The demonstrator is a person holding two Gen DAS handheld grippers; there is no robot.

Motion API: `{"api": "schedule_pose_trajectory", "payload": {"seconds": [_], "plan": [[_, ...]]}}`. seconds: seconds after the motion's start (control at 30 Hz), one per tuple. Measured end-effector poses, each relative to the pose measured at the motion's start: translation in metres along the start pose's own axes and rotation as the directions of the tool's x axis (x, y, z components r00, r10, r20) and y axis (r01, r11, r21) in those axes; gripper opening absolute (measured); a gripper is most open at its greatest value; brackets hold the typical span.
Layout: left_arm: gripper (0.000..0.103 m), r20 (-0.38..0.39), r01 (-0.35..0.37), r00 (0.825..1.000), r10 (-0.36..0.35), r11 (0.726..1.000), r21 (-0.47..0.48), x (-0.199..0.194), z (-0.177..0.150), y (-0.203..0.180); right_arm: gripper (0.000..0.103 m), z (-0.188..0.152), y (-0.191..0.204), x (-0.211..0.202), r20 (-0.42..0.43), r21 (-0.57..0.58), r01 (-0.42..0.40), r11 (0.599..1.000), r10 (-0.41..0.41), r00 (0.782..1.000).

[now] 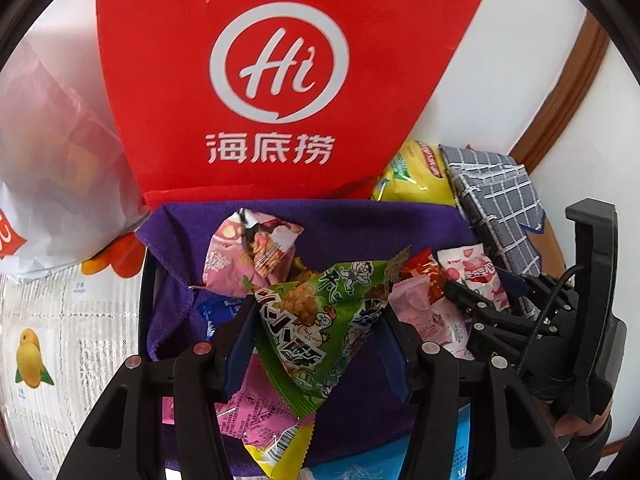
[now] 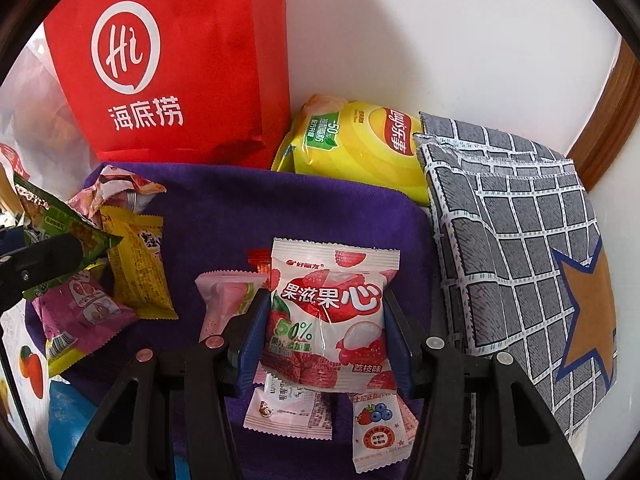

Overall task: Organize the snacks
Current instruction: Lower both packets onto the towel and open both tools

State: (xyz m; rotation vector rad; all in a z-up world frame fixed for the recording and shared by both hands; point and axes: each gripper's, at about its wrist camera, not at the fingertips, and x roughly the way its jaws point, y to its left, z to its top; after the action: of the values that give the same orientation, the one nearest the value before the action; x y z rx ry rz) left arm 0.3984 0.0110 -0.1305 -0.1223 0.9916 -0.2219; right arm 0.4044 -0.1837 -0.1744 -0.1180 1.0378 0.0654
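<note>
1. The left gripper has its fingers clamped on a green snack packet, centre frame, above the purple cloth.
2. The right gripper grips a white-and-red candy packet, lower centre.
3. A red bag stands at upper left.

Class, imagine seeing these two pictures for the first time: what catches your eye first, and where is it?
The big red bag with its white logo stands at the back against the wall. In front, on the purple cloth, each hand-held gripper pinches a snack: the left a green triangular packet, the right a white lychee gummy packet.
</note>
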Motion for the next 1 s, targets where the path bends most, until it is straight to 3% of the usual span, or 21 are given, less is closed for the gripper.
{"api": "schedule_pose_trajectory", "payload": {"seconds": [0.57,1.0], "plan": [[0.054,-0.068,-0.006,0.998,0.005,1.000,-0.026,0.015,0.000,0.002,0.053,0.002,-0.005,0.010,-0.023,-0.019,0.019,1.000,-0.020,1.000],[0.055,-0.069,-0.014,0.998,0.012,1.000,-0.025,0.013,-0.001,0.004,0.054,0.000,-0.003,0.012,-0.022,-0.014,0.039,0.999,-0.039,0.999]]}}
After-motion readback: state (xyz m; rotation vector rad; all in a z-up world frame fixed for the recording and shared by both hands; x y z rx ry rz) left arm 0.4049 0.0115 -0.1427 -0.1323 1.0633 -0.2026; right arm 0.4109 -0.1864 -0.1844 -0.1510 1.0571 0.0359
